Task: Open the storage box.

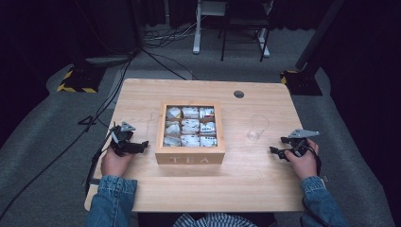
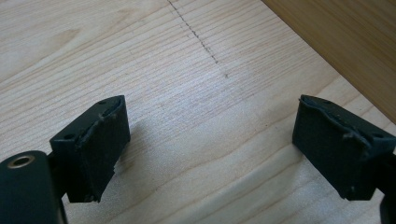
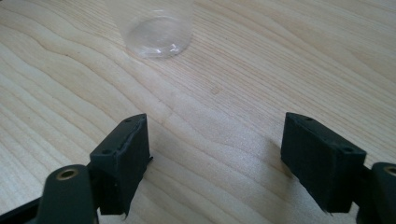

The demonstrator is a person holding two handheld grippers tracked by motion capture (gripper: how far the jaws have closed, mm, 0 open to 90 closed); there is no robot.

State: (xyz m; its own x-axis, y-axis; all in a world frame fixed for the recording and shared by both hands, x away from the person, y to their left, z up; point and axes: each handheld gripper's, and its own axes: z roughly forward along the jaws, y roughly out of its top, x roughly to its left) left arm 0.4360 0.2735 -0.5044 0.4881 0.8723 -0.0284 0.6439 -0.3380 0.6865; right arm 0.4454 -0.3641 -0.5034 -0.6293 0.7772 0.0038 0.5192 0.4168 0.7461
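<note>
A wooden tea box (image 1: 190,159) marked TEA stands open in the middle of the table, its compartments filled with several white tea bags (image 1: 190,126). A clear plastic cup (image 1: 257,127) stands to its right; its base (image 3: 158,35) lies just ahead of my right jaws. My left gripper (image 1: 142,146) rests on the table left of the box, open and empty (image 2: 210,154), with the box wall (image 2: 345,42) at the upper right of its view. My right gripper (image 1: 277,146) sits near the table's right edge, open and empty (image 3: 215,158).
The light wooden table (image 1: 142,189) has a round cable hole (image 1: 239,94) at the back right. Black cables (image 1: 71,142) trail off the left side across grey floor. Stand bases with yellow-black tape (image 1: 78,80) sit behind the table, and a white desk leg (image 1: 196,28) farther back.
</note>
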